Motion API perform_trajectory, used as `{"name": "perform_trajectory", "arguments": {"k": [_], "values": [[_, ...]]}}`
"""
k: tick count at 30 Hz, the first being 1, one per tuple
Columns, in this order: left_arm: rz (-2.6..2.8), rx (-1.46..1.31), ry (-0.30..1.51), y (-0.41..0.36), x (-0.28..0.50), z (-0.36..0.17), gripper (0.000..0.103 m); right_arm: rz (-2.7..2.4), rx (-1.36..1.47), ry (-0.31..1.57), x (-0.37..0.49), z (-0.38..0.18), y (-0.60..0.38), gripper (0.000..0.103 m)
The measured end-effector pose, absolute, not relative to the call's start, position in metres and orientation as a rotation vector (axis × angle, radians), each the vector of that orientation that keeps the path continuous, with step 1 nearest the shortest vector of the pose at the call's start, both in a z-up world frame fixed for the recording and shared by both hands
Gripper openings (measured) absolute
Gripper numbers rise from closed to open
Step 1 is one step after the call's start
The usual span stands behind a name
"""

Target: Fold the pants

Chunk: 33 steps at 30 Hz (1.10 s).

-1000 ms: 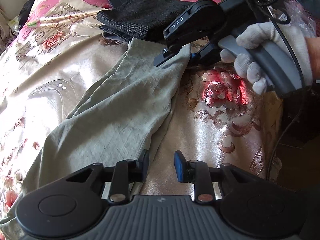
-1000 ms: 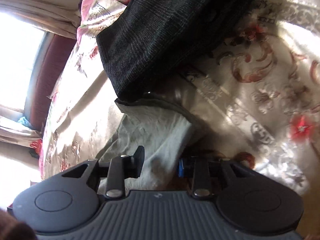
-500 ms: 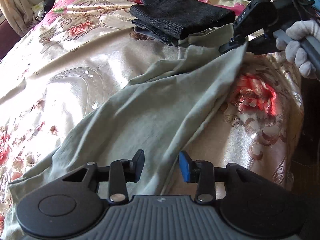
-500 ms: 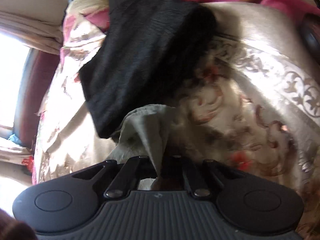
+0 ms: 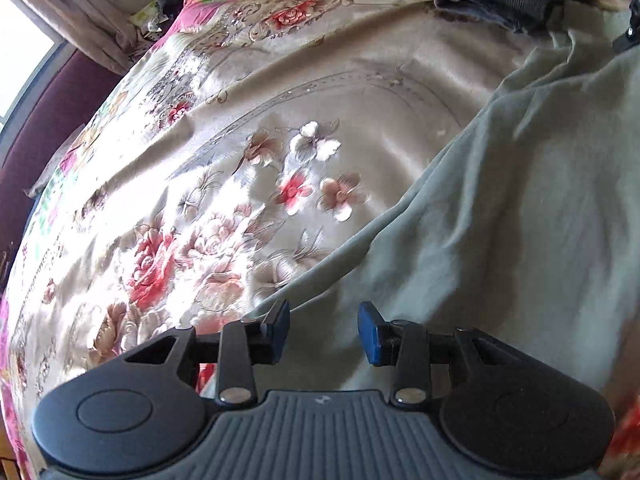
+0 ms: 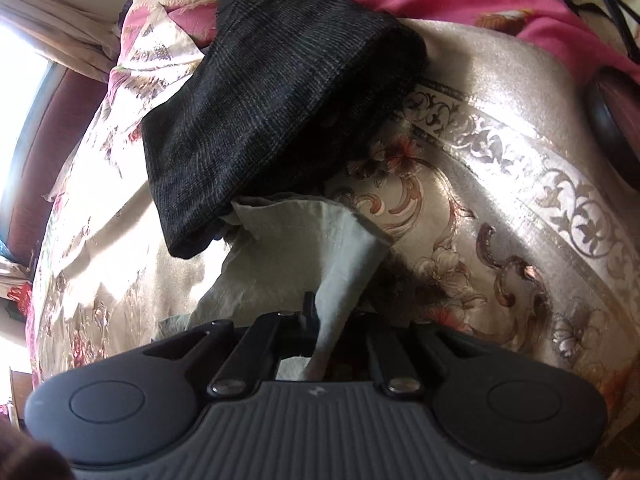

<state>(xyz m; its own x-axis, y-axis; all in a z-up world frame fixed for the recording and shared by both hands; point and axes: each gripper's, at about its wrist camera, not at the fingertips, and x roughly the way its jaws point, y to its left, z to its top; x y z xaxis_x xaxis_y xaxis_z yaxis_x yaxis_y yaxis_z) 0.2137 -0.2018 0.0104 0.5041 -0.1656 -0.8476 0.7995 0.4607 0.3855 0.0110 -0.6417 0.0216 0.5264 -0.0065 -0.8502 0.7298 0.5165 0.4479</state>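
Across the flowered bed (image 5: 224,128) the grey-green pants (image 5: 500,216) lie spread toward its right edge, one end pinched in the right tool (image 6: 332,324) beside the dark folded clothes (image 6: 280,100), the left tool (image 5: 323,326) wide over the cloth, likely needing to grip next.

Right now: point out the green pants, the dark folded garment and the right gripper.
green pants (image 5: 520,208), left wrist view, on the broad flat stretch of fabric.
dark folded garment (image 6: 272,112), right wrist view, on its top face.
right gripper (image 6: 332,320), right wrist view, where it pinches the pants' edge.
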Motion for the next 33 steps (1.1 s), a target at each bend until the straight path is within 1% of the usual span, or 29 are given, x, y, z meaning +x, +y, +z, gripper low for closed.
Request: {"name": "perform_trajectory", "arguments": {"k": [1,2,5,7,8,9,10,11,12,15,18,21,22,25,29,31,33], "values": [[-0.698,0.922,0.821,-0.198,0.216,0.009,0.052,-0.548,0.884,0.933,0.007,0.029,-0.637,0.015],[-0.713,0.939,0.807,-0.193,0.22,0.009,0.052,-0.57,0.828,0.943,0.004,0.038,-0.63,0.017],[-0.757,0.951,0.792,-0.185,0.23,0.009,0.052,-0.589,0.534,0.958,0.006,0.078,-0.591,0.017],[-0.797,0.983,0.784,-0.178,0.233,0.007,0.051,-0.455,0.431,0.948,0.023,0.104,-0.555,0.017],[-0.819,1.001,0.789,-0.176,0.235,0.005,0.048,-0.35,0.409,0.942,0.038,0.111,-0.538,0.019],[-0.851,1.025,0.799,-0.173,0.235,0.001,0.042,-0.239,0.392,0.945,0.056,0.114,-0.521,0.023],[-0.872,1.049,0.8,-0.171,0.236,-0.002,0.039,-0.128,0.376,0.957,0.077,0.111,-0.504,0.033],[-0.89,1.082,0.785,-0.168,0.237,-0.006,0.033,-0.03,0.357,0.963,0.096,0.105,-0.488,0.033],[-0.902,1.107,0.765,-0.166,0.238,-0.007,0.028,0.065,0.315,0.971,0.121,0.095,-0.467,0.032],[-0.895,1.111,0.728,-0.16,0.248,-0.007,0.024,0.25,0.18,1.023,0.177,0.061,-0.409,0.031],[-0.801,1.095,0.665,-0.156,0.264,-0.008,0.023,0.323,0.126,1.051,0.211,0.029,-0.374,0.031],[-0.668,1.018,0.695,-0.147,0.293,-0.012,0.023,0.271,0.108,1.087,0.231,0.003,-0.363,0.031],[-0.641,1.005,0.695,-0.144,0.295,-0.011,0.023,0.245,0.097,1.082,0.234,-0.001,-0.362,0.029],[-0.641,0.887,0.694,-0.136,0.287,0.007,0.024,0.193,0.129,1.043,0.233,-0.001,-0.368,0.029],[-0.665,0.788,0.663,-0.142,0.251,0.036,0.024,0.158,0.201,1.03,0.23,0.005,-0.377,0.03],[-0.719,0.708,0.703,-0.15,0.237,0.044,0.025,0.12,0.218,1.005,0.217,0.018,-0.387,0.03],[-0.757,0.64,0.779,-0.163,0.226,0.038,0.025,0.063,0.273,0.994,0.197,0.029,-0.407,0.031]]}}
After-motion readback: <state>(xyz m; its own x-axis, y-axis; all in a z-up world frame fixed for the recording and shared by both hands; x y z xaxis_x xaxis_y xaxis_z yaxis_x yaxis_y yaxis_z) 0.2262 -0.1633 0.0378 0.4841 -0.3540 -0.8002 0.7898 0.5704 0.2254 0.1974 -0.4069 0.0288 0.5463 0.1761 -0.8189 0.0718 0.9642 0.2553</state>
